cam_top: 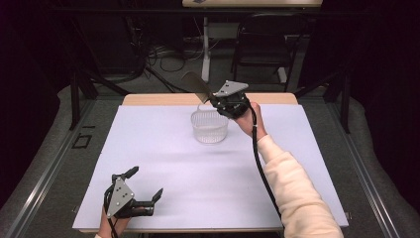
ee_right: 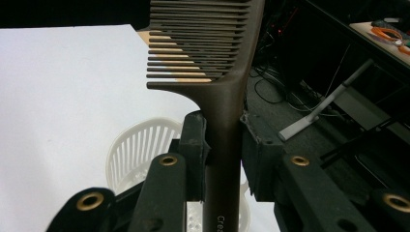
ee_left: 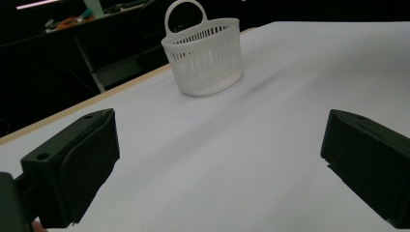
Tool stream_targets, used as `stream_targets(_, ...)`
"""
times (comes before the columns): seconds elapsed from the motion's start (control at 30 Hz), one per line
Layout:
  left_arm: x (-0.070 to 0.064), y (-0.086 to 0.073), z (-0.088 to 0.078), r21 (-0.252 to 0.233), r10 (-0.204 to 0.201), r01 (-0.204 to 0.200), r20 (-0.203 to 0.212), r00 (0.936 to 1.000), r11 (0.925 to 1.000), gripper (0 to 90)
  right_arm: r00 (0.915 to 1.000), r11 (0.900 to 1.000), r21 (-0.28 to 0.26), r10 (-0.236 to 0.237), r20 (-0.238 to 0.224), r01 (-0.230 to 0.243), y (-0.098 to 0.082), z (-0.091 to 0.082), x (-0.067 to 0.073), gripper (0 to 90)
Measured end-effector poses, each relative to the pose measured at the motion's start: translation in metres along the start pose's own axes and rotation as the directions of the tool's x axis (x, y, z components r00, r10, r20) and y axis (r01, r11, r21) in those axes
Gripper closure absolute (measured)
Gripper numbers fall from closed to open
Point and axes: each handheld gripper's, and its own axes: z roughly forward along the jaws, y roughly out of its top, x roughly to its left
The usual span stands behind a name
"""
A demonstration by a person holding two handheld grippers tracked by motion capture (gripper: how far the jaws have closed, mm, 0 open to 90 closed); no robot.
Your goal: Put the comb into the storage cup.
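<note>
Right claw (cam_top: 210, 96) sits just above centre of the high view, clamped on the handle of a dark brown comb (cam_top: 196, 87) whose toothed end slants toward the upper left of that frame. In the right gripper view the comb (ee_right: 220, 72) rises up the middle, its handle pinched between the two black jaws and its teeth pointing to the left edge. Just below and left of this claw in the high view stands a white slatted basket (cam_top: 210, 126) on the bench (cam_top: 163, 163), which is covered in white; the comb is held over the basket's far rim, apart from it. Left claw (cam_top: 147, 184) lies at the lower left of the high view, low over the bench, jaws spread wide with nothing between them. In the left gripper view the basket (ee_left: 203, 60) stands at upper centre, well apart from those jaws.
</note>
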Motion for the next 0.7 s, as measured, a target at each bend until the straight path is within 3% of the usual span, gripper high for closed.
stream_targets(0.7,0.0002,0.0002,-0.0002,-0.003,-0.001,0.001,0.002,1.0000,1.0000,0.1,1.0000,1.000,-0.027,0.008,-0.004,-0.008,-0.0007,0.0081,0.0042,72.4)
